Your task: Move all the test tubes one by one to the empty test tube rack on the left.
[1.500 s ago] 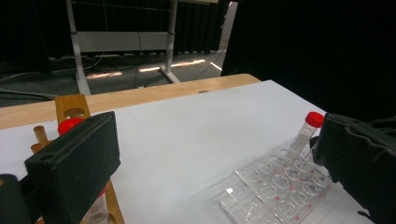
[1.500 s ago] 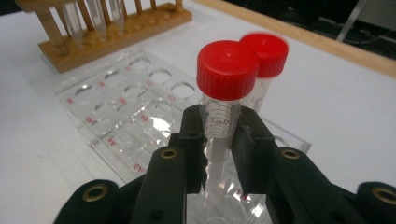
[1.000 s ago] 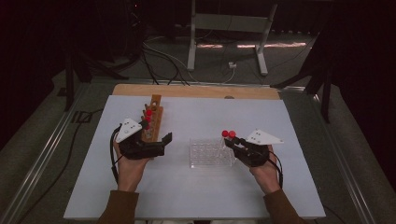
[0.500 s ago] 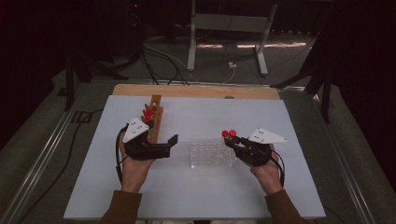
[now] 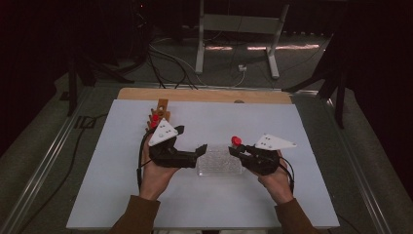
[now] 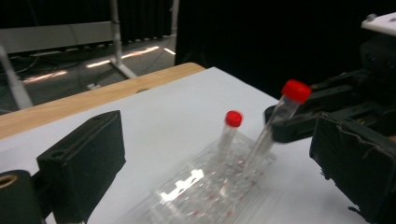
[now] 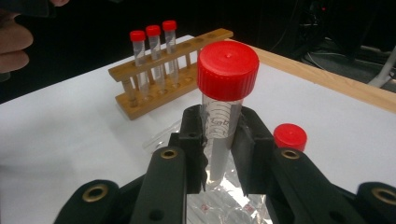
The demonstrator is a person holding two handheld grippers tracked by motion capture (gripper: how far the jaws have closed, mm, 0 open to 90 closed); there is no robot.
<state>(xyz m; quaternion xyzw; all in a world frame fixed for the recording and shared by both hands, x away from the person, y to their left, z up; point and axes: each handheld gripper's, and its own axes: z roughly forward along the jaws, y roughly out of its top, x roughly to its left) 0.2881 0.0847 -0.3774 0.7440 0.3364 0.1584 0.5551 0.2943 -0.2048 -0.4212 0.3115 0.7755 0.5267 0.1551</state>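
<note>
a: your right gripper (image 7: 219, 154) has its jaws clamped on one red-capped tube (image 7: 223, 100), just below the cap, tilted over the clear rack (image 5: 219, 163).

b: and the count in that clear rack?

a: one tube (image 6: 229, 133) standing upright in it, red cap on top. so two tubes at the clear rack, one seated, one in your grip with its lower end down at the rack.

b: the wooden rack?

a: the wooden rack (image 7: 154, 88) sits at the far left of the white mat (image 5: 292, 195) with three red-capped tubes side by side at one end, several holes bare beyond them. five tubes all told.

b: left side?

a: your left gripper (image 5: 190, 146) is held just beside the clear rack's left edge, jaws spread wide with nothing between them. the two racks stand near each other, not touching.

b: hands?

a: two, one under each gripper, both over the mat.
</note>
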